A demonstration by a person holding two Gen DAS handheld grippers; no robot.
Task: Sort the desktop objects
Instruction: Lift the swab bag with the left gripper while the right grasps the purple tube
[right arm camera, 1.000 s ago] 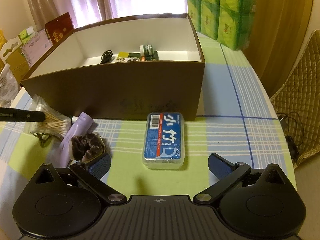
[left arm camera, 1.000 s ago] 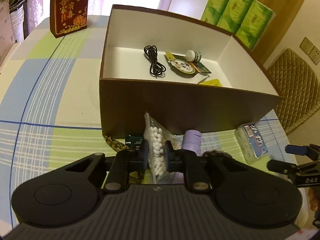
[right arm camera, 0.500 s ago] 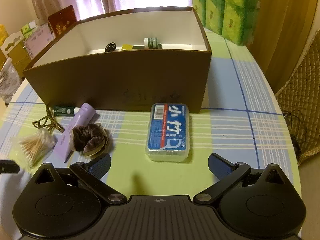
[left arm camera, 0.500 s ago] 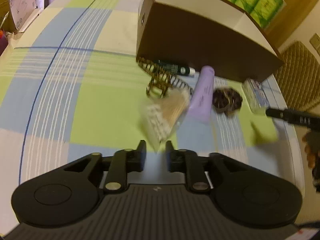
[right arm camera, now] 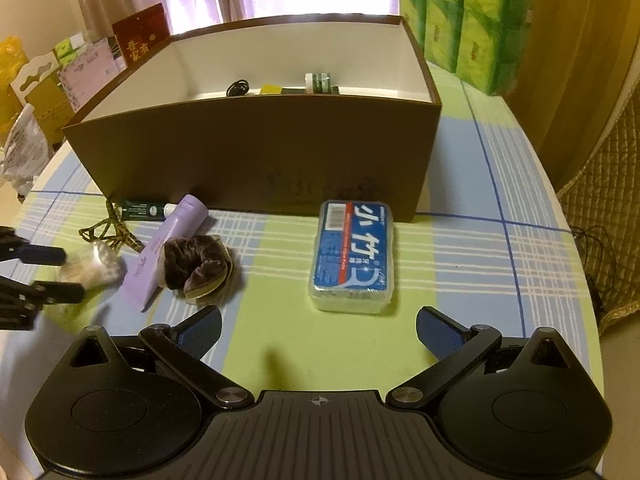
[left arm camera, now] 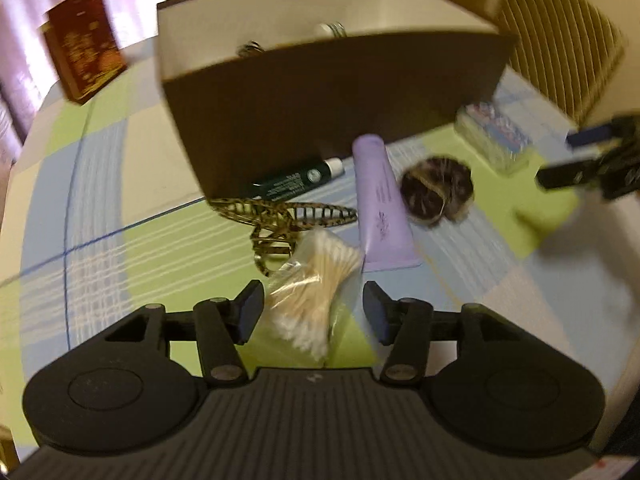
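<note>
My left gripper (left arm camera: 314, 314) is open, low over the table. A clear bag of cotton swabs (left arm camera: 316, 284) lies between its fingers, which stand apart from it. Beyond lie a leopard-print hair claw (left arm camera: 280, 216), a purple tube (left arm camera: 380, 208), a dark green tube (left arm camera: 296, 182) and a brown scrunchie (left arm camera: 436, 190). My right gripper (right arm camera: 319, 330) is open and holds nothing. It sits just short of a blue floss-pick box (right arm camera: 352, 256). From the right wrist view, the left gripper (right arm camera: 40, 272) and the blurred swab bag (right arm camera: 92, 270) are at the far left.
A big brown box (right arm camera: 256, 160) with a white inside stands behind the objects; a black cable (right arm camera: 237, 88) and a small bottle (right arm camera: 318, 82) lie in it. A red carton (left arm camera: 84, 64) stands far left. Green packs (right arm camera: 460, 12) are stacked back right. The table edge and a quilted chair (right arm camera: 608, 184) are on the right.
A second ago my left gripper was shut on the swab bag, up near the box. It has since opened and dropped lower, and the bag now lies on the table. The right gripper barely moved.
</note>
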